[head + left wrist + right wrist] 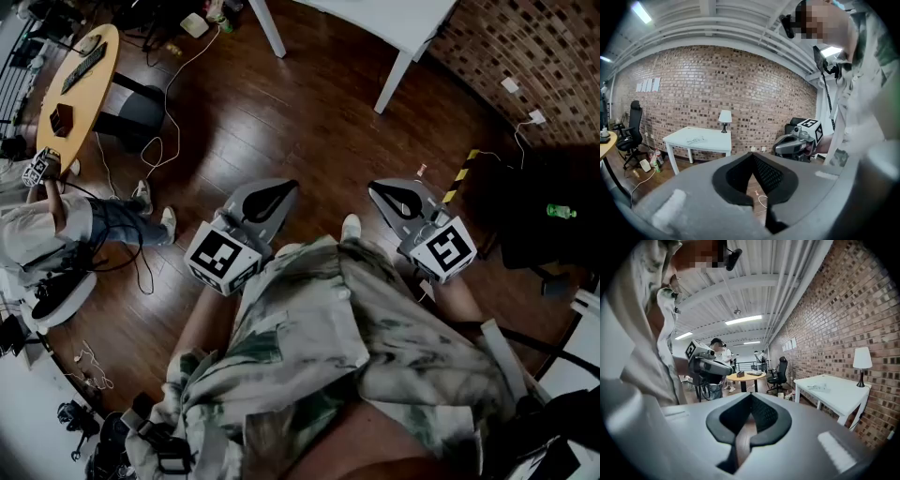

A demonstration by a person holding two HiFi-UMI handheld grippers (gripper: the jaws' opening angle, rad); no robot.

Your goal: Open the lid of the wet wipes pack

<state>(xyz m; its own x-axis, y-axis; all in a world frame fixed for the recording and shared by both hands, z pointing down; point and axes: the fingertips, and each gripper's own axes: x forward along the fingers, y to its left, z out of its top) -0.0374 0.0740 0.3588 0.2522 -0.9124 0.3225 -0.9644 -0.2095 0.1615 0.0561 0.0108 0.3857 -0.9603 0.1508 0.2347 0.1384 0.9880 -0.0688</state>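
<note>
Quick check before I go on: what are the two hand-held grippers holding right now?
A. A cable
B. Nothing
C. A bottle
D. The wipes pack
B: the left hand-held gripper and the right hand-held gripper each show jaws closed tip to tip with nothing between them.

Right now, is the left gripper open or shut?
Shut. The left gripper has its jaws meeting at the tips, nothing between.
</note>
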